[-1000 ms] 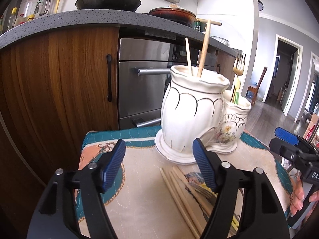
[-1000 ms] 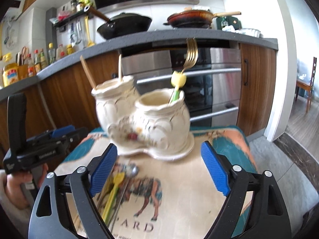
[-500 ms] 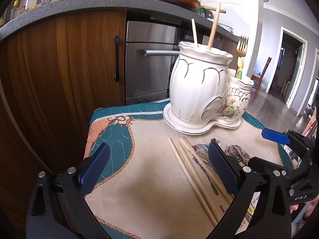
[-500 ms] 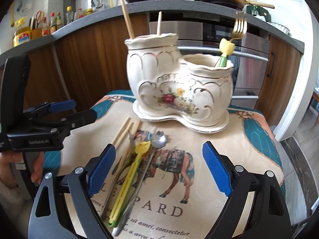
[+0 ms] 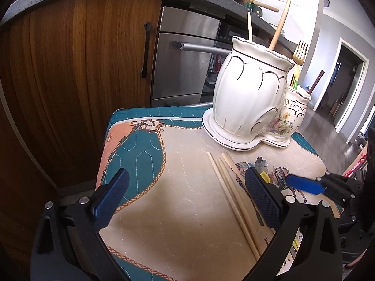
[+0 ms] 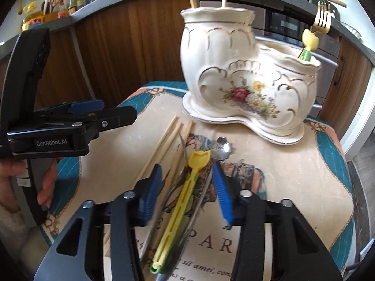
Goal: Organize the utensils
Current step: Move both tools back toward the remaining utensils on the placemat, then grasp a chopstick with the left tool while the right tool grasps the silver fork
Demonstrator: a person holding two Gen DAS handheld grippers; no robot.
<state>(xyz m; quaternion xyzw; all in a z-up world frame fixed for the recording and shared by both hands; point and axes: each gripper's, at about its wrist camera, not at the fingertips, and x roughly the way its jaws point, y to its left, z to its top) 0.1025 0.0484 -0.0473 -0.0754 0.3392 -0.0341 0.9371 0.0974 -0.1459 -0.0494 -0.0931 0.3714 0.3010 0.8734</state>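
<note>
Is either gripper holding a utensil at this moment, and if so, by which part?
Nothing is held. The right gripper is open, its fingers straddling the yellow utensil on the mat without gripping. The left gripper is open and empty.

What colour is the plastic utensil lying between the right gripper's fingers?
Yellow, with a green end; the right wrist view shows it best.

White lettering reading "GenRobot.AI" stands on the black body of the left gripper (image 6: 103, 114), at the left middle of the right wrist view. On the printed mat (image 6: 293, 187), lower centre of the same view, large dark capitals "P A R" show between the near fingers, and beneath them a smaller italic line reads partly "sit amet, con", the rest hidden
</note>
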